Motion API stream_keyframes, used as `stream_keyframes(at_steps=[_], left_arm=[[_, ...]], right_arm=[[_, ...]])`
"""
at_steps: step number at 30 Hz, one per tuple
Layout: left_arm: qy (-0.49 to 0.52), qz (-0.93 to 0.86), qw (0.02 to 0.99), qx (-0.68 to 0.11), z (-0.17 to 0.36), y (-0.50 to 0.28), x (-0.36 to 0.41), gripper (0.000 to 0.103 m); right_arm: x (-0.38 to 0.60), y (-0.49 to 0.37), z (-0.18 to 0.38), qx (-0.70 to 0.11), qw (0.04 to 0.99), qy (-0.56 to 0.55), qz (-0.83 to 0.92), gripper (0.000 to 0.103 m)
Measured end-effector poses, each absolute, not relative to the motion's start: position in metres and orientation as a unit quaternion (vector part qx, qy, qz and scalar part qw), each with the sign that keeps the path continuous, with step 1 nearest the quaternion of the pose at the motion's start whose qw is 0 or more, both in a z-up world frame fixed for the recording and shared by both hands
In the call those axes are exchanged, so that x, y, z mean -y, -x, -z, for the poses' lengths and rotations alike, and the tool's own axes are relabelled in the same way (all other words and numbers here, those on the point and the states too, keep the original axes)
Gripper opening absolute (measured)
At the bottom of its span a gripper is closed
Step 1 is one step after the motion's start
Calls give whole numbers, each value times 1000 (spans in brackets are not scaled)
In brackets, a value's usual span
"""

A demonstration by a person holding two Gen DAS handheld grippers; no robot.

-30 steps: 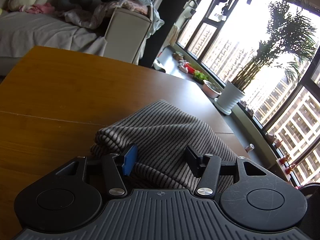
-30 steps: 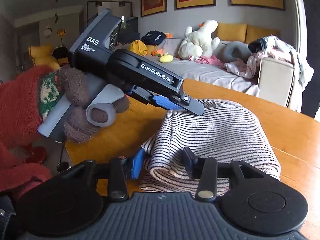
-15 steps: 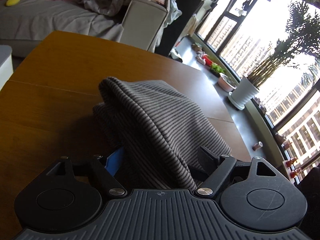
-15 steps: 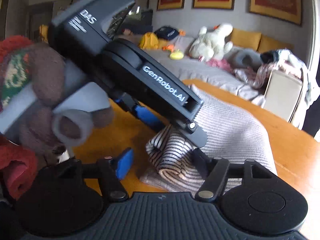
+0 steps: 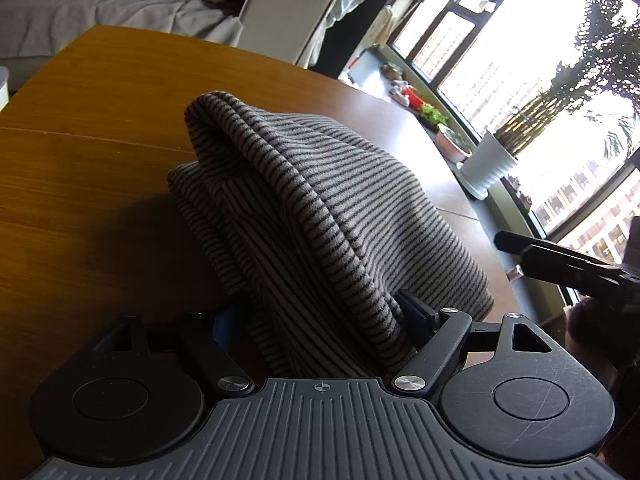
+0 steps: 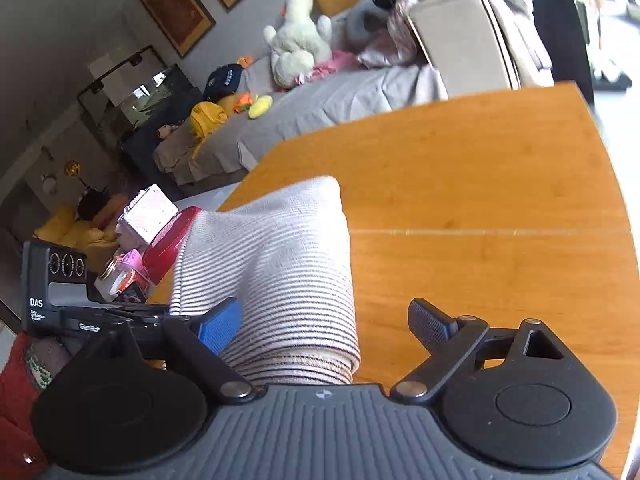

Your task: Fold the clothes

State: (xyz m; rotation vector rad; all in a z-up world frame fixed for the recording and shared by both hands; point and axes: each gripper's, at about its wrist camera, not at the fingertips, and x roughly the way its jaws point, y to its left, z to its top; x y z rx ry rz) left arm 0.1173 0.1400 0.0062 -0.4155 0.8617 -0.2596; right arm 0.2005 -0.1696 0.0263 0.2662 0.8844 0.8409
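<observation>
Left wrist view: my left gripper [image 5: 320, 320] is pinching a bunched ridge of the striped garment [image 5: 320, 184], its jaws drawn in against the cloth on both sides. The ridge is rising off the wooden table [image 5: 100, 128] toward me, while the rest of the garment is lying in doubled layers near the table's window-side edge. My left jaw's blue pad is mostly hiding under the cloth, so I am judging the grip from the lifted fabric, not from seeing the pads meet.

Right wrist view: my right gripper [image 6: 324, 328] is standing wide open. The garment's rolled end [image 6: 280, 280] is lying against my blue left finger [image 6: 220, 326], and my black right finger [image 6: 430, 324] is hanging well clear of it over bare wood. I am holding nothing here.

Progress, as a judgement: the garment is already lying several layers thick, so some folding is showing; the raised ridge and loose roll suggest a fold is being carried over rather than a finished flat stack.

Hidden: the garment's near hem is disappearing under both gripper bodies, and I cannot tell what kind of garment it is or whether sleeves are tucked inside.
</observation>
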Motion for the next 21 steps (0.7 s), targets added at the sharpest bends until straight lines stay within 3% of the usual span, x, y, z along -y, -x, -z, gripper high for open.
stream_keyframes(at_steps=[3,4,11,21], left_arm=[[210,137,879,-406,-2,-115,-143,80],[213,143,879,-402,-1,-115,-145,79],[232,165,881,-379,6,-128,-174,70],[238,115,905,-332,3,-198,-253,64]], right_arm=[[153,-209,-12,-426,790,-124,-423,88],[146,-210,-12,-427,787,-117,-430,78],[89,-248,-18,-417,791,-96,-437,68],[-9,-332,-13,-376,809,-96,-442,66]])
